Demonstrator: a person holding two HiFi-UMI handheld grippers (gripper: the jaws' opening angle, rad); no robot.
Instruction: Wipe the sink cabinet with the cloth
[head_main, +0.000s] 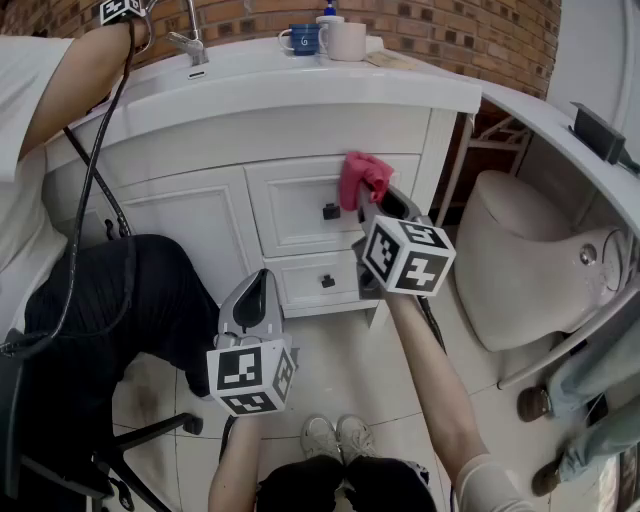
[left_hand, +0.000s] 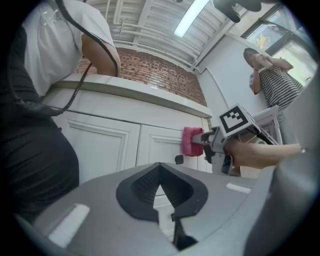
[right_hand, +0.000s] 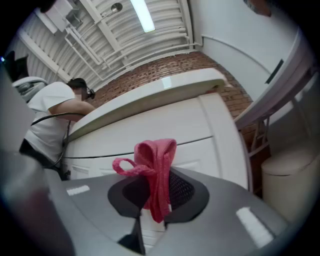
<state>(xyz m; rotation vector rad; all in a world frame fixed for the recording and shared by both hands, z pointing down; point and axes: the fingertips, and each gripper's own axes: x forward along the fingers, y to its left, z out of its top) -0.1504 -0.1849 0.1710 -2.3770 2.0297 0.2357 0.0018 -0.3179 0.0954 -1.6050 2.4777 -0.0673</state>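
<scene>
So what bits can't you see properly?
- Sink bowl: head view, hidden behind the counter rim.
- Faucet top: head view, cut off by the edge.
- Drawer spot behind the cloth: covered by it in every view.
- Blue mug print: head view, too small.

A blue mug (head_main: 303, 38) stands beside a white mug (head_main: 345, 41) before a brick wall (head_main: 450, 30)
</scene>
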